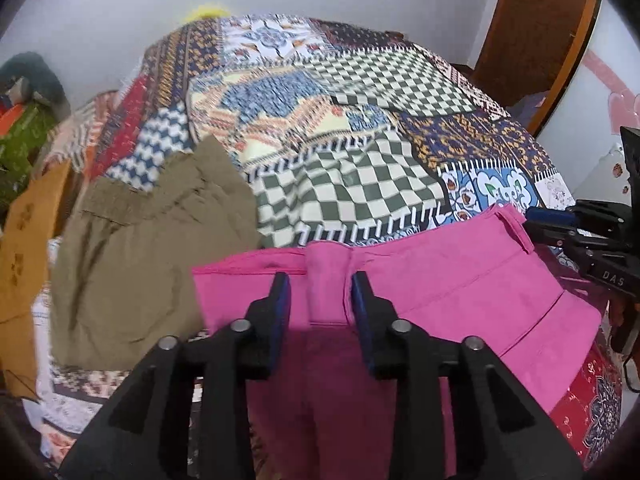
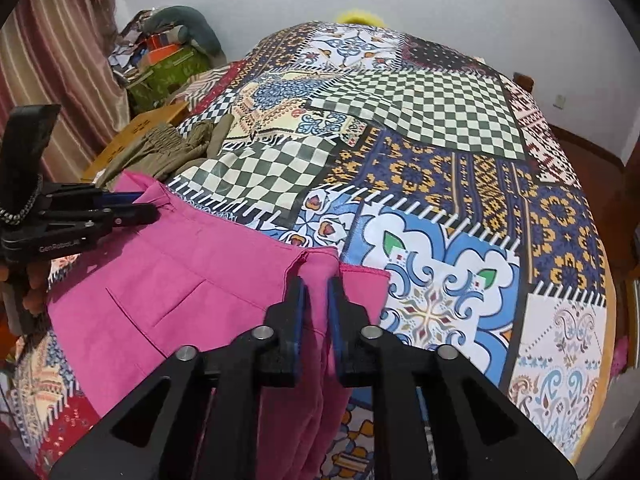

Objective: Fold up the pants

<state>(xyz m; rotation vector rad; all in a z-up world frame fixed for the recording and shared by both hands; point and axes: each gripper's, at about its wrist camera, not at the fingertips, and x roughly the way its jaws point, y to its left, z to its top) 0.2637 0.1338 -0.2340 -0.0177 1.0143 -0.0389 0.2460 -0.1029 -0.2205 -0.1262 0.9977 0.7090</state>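
Pink pants (image 1: 460,280) lie folded on the patchwork bedspread (image 1: 360,140), waistband edge toward the far side. My left gripper (image 1: 320,292) straddles a raised fold at the left end of that edge; its jaws are open, with a gap beside the left pad. In the right wrist view, my right gripper (image 2: 317,292) is shut on a pinched fold of the pink pants (image 2: 180,280) at the right end. Each gripper also shows in the other's view: the right gripper (image 1: 532,220) and the left gripper (image 2: 150,206).
Olive-green pants (image 1: 140,260) lie crumpled to the left of the pink ones. An orange-brown cardboard box (image 1: 24,240) sits off the bed's left edge. A clutter pile (image 2: 168,48) and a striped curtain (image 2: 48,60) stand far left, a wooden door (image 1: 536,40) at the right.
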